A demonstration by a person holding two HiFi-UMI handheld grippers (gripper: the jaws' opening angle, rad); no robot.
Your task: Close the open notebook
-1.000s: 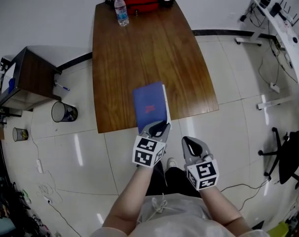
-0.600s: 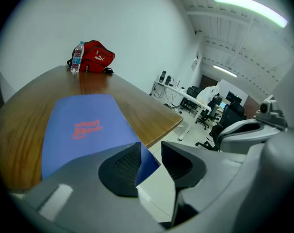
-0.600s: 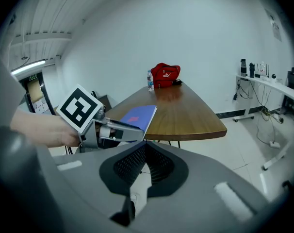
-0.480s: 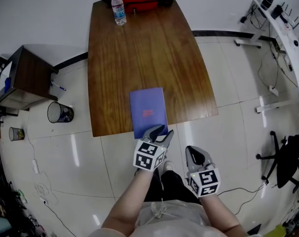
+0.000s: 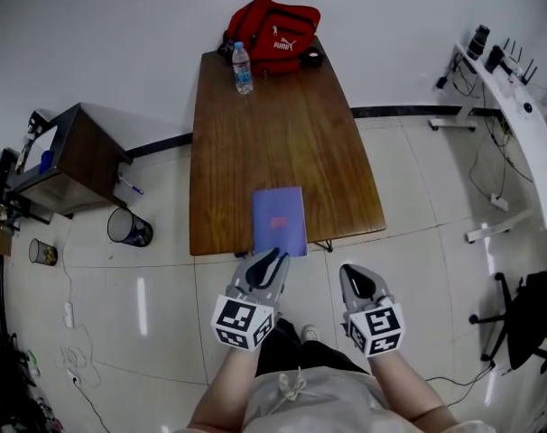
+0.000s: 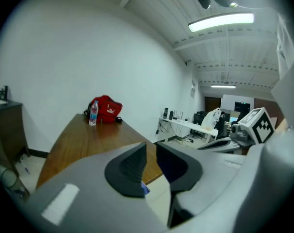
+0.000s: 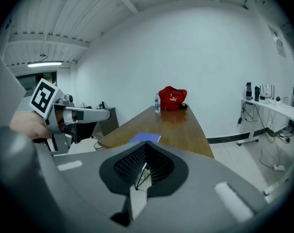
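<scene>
The notebook (image 5: 279,221) lies closed and flat, blue cover up, at the near edge of the wooden table (image 5: 273,124). My left gripper (image 5: 275,258) hovers just in front of that edge, off the notebook. Its jaws are closing with a narrow gap and nothing between them. In the left gripper view a blue sliver of the notebook (image 6: 144,191) shows below the left gripper (image 6: 151,149). My right gripper (image 5: 353,273) is shut and empty, off the table to the right. In the right gripper view the notebook (image 7: 144,138) lies beyond the right gripper (image 7: 146,147).
A red bag (image 5: 275,25) and a water bottle (image 5: 243,68) stand at the table's far end. A dark side cabinet (image 5: 70,156) and a waste bin (image 5: 129,228) sit on the floor at left. A white desk (image 5: 517,106) and a chair (image 5: 526,314) are at right.
The left gripper has let go of the notebook's near edge, pulled back towards me and risen. The cover has dropped flat. The right gripper rose a little.
</scene>
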